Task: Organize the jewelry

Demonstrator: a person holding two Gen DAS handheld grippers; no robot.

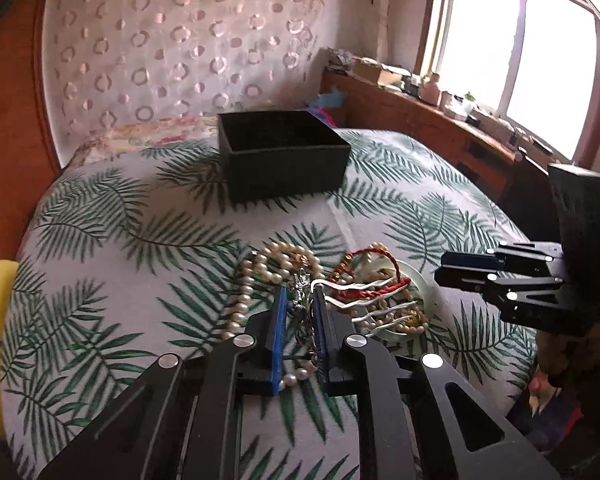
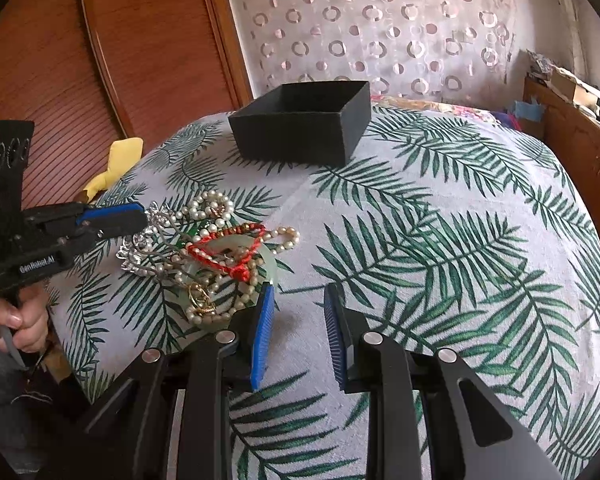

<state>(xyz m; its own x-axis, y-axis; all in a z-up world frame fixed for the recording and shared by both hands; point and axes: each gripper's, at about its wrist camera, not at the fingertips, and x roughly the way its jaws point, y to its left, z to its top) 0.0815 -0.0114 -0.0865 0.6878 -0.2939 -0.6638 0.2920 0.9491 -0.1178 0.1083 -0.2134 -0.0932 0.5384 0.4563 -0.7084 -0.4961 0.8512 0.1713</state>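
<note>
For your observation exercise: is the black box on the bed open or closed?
Open: the black box has no lid on it, and both wrist views look down past its rim onto its dark inner walls.

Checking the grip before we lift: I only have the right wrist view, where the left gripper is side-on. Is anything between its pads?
Observer: Yes. The left gripper is shut on the silver crystal ornament, pinched between its blue pads.
Operator: Is anything else caught in there?
Observer: A few beads of the pearl necklace lie just beneath the pads. I cannot tell whether they are caught.
</note>
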